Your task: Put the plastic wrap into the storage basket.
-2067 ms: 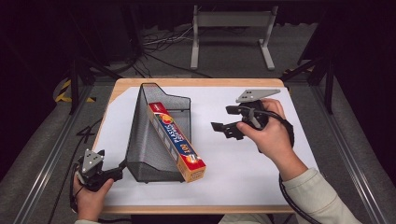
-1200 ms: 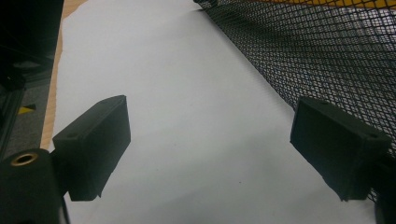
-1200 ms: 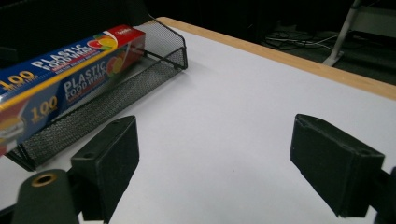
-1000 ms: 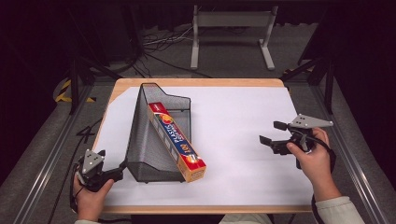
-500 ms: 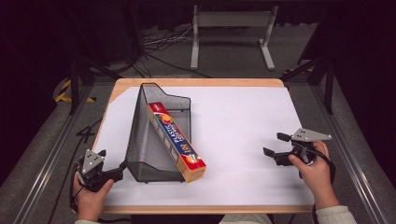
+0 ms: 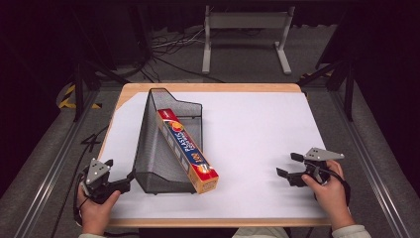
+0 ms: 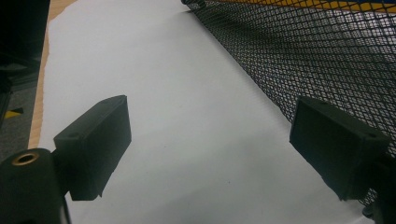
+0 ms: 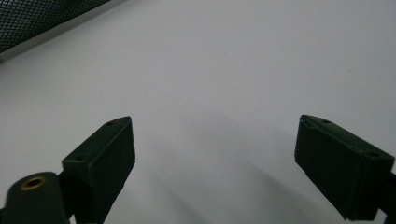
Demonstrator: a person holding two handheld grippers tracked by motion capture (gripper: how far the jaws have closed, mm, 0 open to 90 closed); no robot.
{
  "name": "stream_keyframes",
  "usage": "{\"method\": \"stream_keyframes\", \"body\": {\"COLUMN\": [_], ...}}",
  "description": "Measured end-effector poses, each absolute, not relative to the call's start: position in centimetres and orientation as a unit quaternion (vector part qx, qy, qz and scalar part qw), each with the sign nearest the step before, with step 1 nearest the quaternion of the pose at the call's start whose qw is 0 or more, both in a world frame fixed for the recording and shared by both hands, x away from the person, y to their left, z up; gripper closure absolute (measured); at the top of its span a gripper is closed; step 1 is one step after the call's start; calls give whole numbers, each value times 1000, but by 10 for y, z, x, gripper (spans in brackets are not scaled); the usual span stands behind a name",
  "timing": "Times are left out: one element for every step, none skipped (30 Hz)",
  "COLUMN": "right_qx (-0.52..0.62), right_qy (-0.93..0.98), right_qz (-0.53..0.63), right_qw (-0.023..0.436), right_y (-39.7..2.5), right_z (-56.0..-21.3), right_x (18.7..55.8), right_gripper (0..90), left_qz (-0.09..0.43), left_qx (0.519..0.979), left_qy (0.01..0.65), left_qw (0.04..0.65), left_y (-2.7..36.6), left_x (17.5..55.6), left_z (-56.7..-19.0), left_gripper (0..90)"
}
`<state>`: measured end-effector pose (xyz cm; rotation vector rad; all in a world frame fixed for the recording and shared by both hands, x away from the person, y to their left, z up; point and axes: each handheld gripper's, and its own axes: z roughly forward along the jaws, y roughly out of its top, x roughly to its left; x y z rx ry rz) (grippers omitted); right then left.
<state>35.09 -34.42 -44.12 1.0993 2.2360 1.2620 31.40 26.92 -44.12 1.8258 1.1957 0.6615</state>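
A wooden counter (image 6: pixel 208 88) carries a white sheet (image 6: pixel 257 129) that covers nearly all of it, leaving wood bare along the far edge and at the far left corner. Around it lie grey floor, cables and a metal stand beyond the far edge.

A black mesh basket (image 6: pixel 163 158) stands on the left half, running from the far left corner toward the near edge. A long box of plastic wrap (image 6: pixel 187 150) leans in it, its near end poking out onto the sheet.

The left gripper (image 6: pixel 130 178) rests at the near left corner, just beside the basket, fingers apart and empty. The right gripper (image 6: pixel 289 166) sits near the near right corner, fingers apart over bare sheet. The whole right half is open.
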Motion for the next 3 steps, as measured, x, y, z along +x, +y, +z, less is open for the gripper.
{"method": "stream_keyframes", "body": {"right_qx": [387,386,389], "right_qy": [787,784,781], "right_qz": [448,454,455], "right_qw": [174,176,178], "right_y": [-345,-346,-347], "right_z": [-442,-441,-440], "right_x": [350,349,349], "right_gripper": [132,132,132], "left_qz": [264,264,264], "left_qx": [727,726,726], "left_qy": [477,478,478], "left_qw": [418,418,418], "left_y": [269,269,270], "left_x": [314,314,314], "left_z": [-441,-441,-442], "left_gripper": [132,132,132]}}
